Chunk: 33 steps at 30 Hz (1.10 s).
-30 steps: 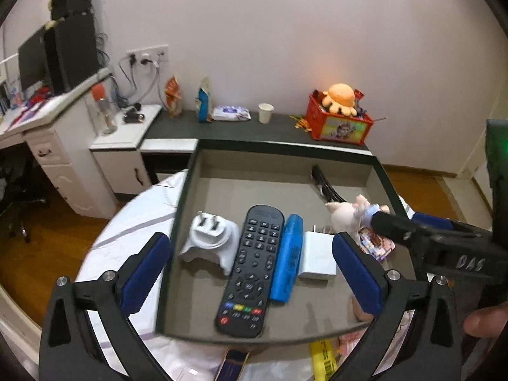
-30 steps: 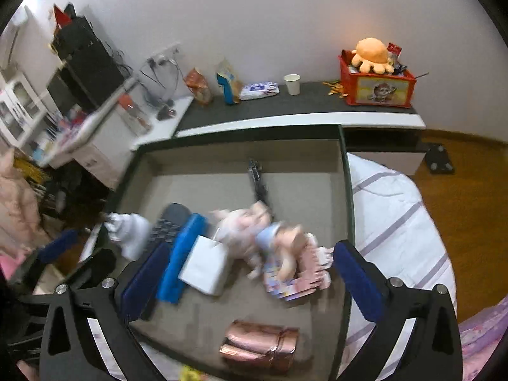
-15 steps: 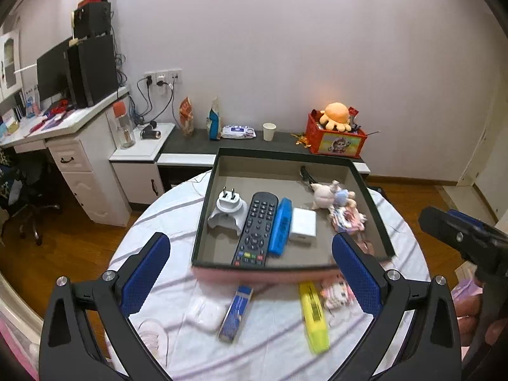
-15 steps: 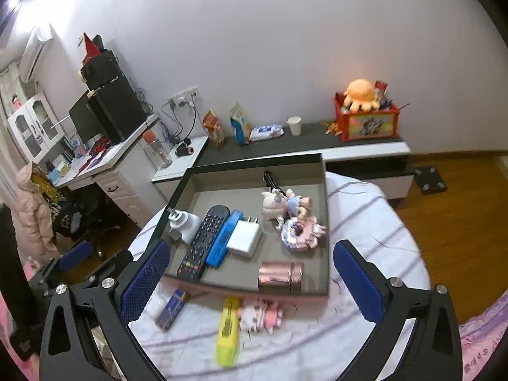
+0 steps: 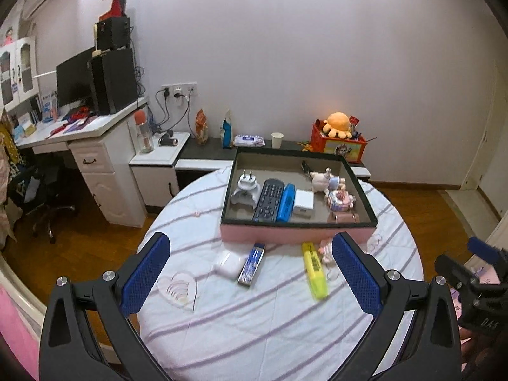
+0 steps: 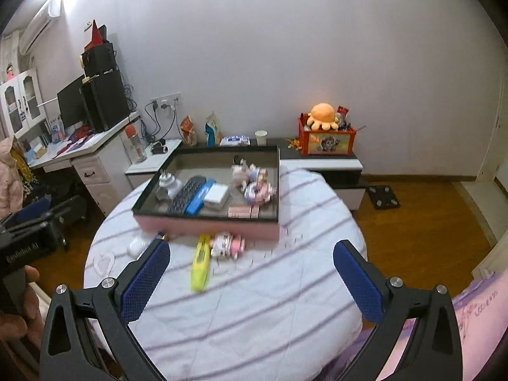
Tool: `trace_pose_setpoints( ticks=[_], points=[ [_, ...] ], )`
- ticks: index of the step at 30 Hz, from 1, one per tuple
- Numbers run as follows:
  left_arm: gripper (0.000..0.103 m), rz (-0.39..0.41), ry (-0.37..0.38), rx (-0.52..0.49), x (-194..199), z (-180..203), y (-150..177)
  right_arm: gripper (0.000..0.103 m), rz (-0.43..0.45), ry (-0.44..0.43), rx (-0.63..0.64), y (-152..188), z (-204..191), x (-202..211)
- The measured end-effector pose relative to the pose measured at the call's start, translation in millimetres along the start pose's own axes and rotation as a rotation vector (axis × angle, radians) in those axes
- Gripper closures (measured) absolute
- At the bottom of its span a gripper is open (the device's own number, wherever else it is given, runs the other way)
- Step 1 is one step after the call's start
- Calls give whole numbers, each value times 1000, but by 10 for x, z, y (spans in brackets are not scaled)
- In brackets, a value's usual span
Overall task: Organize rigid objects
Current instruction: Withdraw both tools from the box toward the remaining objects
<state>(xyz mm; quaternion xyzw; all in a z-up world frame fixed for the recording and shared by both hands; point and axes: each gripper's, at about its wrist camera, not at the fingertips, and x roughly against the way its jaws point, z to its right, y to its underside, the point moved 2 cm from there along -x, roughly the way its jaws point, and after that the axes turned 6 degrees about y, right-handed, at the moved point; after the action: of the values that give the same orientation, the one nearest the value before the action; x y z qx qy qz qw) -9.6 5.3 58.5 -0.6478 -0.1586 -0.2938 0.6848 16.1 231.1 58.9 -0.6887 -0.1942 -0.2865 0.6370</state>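
Holding both claws above the near edge of the round table (image 5: 285, 333), I keep my left gripper (image 5: 250, 273) spread wide with nothing between its blue pads, and my right gripper (image 6: 250, 276) spread just as wide and just as empty. On the far half of the striped cloth sits the pink-sided tray (image 5: 298, 233), and inside it, from left to right, I see a white plug adapter (image 5: 244, 189), a black remote (image 5: 268, 200), a blue case (image 5: 285, 201) touching the remote's side, a white charger block (image 5: 304, 203), and a cluster of small pastel figurines (image 5: 331, 187) toward the right wall, with a pink-copper tube (image 5: 344, 218) lying by the front right corner. Loose on the cloth in front of the tray lie a white earbud case (image 5: 229, 263), a blue-and-silver flat pack (image 5: 252, 263) just beside it, a yellow highlighter (image 5: 314, 268) pointing roughly toward me, and a small pink toy (image 6: 227, 244) close to the highlighter's far end. From the right wrist view the toy is blurred, so I cannot tell its details. All four loose pieces lie apart from my pads.
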Motion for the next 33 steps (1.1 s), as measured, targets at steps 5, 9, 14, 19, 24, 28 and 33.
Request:
trace_pose_setpoints(
  ticks=[5, 9, 14, 19, 24, 28, 33],
  points=[
    [0, -31, 7, 22, 46, -23, 170, 0, -38, -4, 10, 176, -29, -3],
    [0, -45, 9, 29, 56, -27, 252, 0, -34, -7, 14, 204, -56, 33],
    [0, -35, 5, 33, 102, -28, 263, 0, -24, -9, 18, 200, -83, 81],
    [0, -30, 8, 29, 123, -15, 260, 0, -24, -8, 19, 205, -98, 82],
    [0, -36, 9, 25, 104, 3, 265, 0, -26, -9, 19, 207, -98, 84],
    [0, -41, 4, 27, 74, -8, 281, 0, -36, -9, 21, 207, -106, 51],
    [0, -57, -1, 34, -1, -57, 334, 0, -53, -7, 21, 215, -104, -26]
  ],
)
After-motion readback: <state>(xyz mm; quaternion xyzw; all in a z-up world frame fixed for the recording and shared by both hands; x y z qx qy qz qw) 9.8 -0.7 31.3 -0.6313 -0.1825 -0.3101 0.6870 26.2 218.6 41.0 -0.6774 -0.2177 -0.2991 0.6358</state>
